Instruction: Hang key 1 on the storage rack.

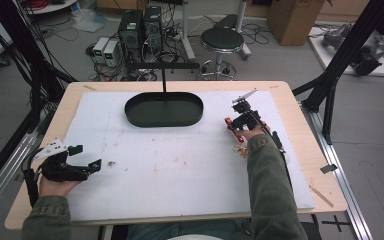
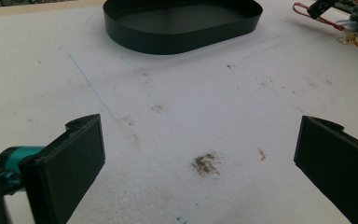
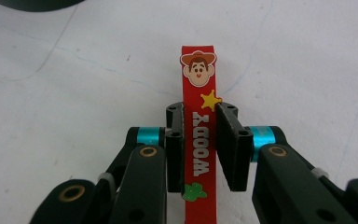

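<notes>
A red rubber strap (image 3: 198,79) with a cowboy face, a yellow star and the word WOODY lies lengthwise between my right gripper's (image 3: 200,135) jaws, whose pads press on its two edges. On the table's right side the same gripper (image 1: 232,125) holds the red strap (image 1: 235,132) low over the white board. A black oval tray (image 1: 164,121) sits at the back middle, apart from both grippers. My left gripper (image 1: 86,157) rests at the near left, open wide with nothing between its jaws. The left gripper view looks past its open gripper (image 2: 200,149) toward the tray (image 2: 182,37) and the strap (image 2: 317,17).
A white foam board (image 1: 180,170) covers most of the wooden table. A small brown crumb patch (image 2: 206,163) lies just ahead of the left gripper. Small gold-coloured bits (image 1: 240,149) lie beside the right hand. A stool (image 1: 222,39) and computer boxes stand beyond the far edge.
</notes>
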`<act>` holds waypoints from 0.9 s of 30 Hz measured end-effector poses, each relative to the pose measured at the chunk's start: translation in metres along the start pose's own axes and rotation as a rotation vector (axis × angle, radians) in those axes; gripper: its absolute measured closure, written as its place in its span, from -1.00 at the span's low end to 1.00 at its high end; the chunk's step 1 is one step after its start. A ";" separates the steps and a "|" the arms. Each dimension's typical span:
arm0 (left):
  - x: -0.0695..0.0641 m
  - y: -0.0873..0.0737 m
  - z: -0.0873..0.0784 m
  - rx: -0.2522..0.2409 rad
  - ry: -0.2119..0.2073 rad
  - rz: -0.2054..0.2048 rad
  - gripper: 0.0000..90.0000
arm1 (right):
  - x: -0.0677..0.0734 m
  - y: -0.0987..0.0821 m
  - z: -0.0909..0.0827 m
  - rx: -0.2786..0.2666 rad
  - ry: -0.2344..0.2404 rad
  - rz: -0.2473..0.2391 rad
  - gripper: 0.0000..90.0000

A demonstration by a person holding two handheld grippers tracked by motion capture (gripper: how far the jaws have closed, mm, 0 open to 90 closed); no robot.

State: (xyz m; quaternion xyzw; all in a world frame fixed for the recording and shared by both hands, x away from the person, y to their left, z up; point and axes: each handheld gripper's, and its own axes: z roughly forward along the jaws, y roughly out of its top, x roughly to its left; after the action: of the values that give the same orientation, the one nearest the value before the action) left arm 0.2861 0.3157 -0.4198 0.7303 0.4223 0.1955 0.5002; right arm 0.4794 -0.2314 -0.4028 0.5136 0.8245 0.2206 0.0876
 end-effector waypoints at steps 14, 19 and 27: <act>0.001 0.000 0.000 -0.002 -0.003 -0.008 -0.95 | -0.017 -0.007 -0.044 -0.126 0.177 0.096 0.65; 0.001 0.000 0.000 0.001 -0.001 -0.009 -0.95 | -0.025 -0.010 -0.062 -0.165 0.236 0.126 0.65; 0.001 0.000 -0.001 -0.005 0.004 -0.014 -0.95 | -0.028 -0.008 -0.103 -0.279 0.345 0.169 0.65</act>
State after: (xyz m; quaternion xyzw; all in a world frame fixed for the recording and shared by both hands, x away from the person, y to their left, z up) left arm 0.2859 0.3171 -0.4193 0.7257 0.4278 0.1946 0.5025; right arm 0.4473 -0.2869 -0.3176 0.5184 0.7430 0.4234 -0.0034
